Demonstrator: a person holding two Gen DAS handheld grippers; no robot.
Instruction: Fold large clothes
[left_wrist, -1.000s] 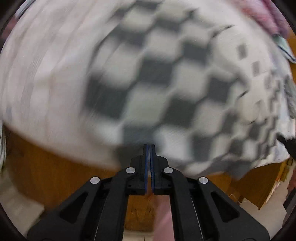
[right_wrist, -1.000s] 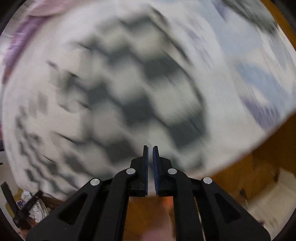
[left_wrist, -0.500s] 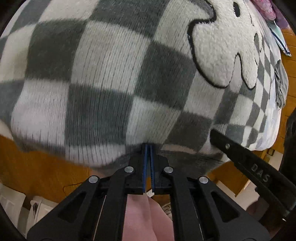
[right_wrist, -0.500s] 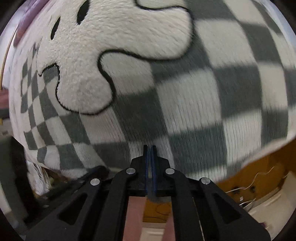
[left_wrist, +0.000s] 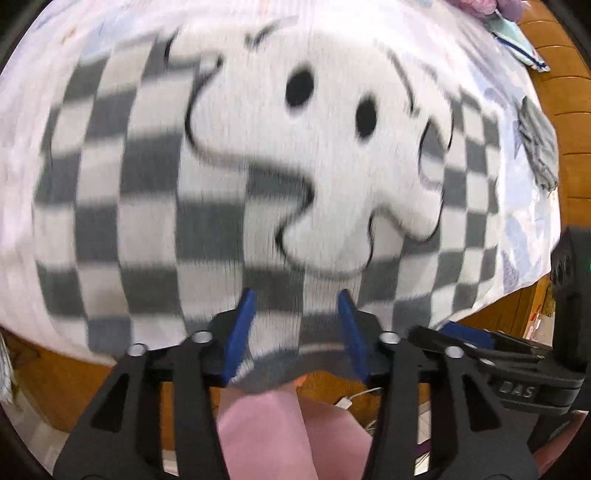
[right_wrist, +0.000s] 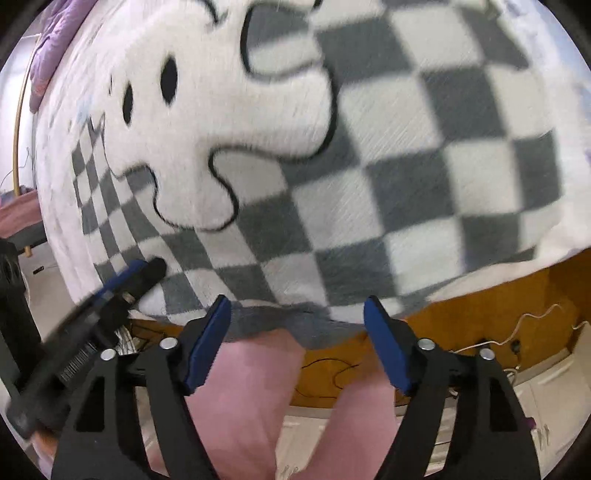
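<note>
1. Sweater (left_wrist: 155, 192), a grey-and-white checked knit with a white fleecy cartoon patch (left_wrist: 332, 158), lies spread flat on the bed, filling most of both wrist views. Its ribbed hem (right_wrist: 280, 321) lies along the near edge of the bed, just in front of both tools. Judgement: it is laid out face up so the folds can start from a flat, squared garment.

2. Bed sheet (left_wrist: 517, 229), pale with a faint blue print, shows beyond the sweater at the far and right margins and serves as the folding surface.

3. Wooden bed frame (right_wrist: 517, 306) runs below the near edge; the person's pink-clad legs (right_wrist: 251, 398) stand close against it, which suits working at the hem.

4. Right gripper (right_wrist: 297, 347) has just been opening; its jaws stand wide, the hem lies between them but the pads do not press it.

5. Left gripper (left_wrist: 295, 332) has likewise just been opening, to about half width, with the hem between the pads and not clamped. Judgement: both have let the hem go after laying it down.
</note>
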